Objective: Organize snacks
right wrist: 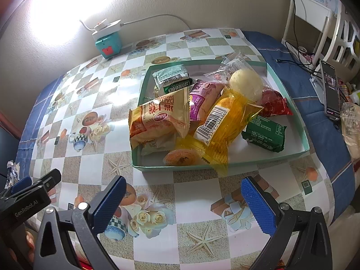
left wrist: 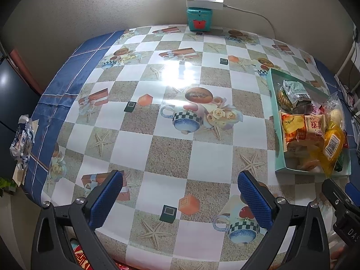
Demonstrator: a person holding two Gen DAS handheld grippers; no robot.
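Left tongs (left wrist: pixel 180 199): blue pads spread wide, nothing between them, poised over bare patterned cloth at the near edge of the bench (left wrist: pixel 171 148). Right tongs (right wrist: pixel 183 204): likewise spread wide and empty, just short of the near wall of the teal tray (right wrist: pixel 225 165).

The tray sits directly ahead of the right tongs and well off to the right of the left tongs. It holds the snacks in a loose heap — a Swiss-roll packet (right wrist: pixel 157 119) at the near left, a yellow wrapper with a barcode (right wrist: pixel 227 121) overhanging the near wall, a dark green packet (right wrist: pixel 265 133) at the near right, and a round pale bun (right wrist: pixel 246 84) further back.

At the far edge, against the wall, stands a small teal box (left wrist: pixel 199 20) with a white power strip (left wrist: pixel 204 0) on top.
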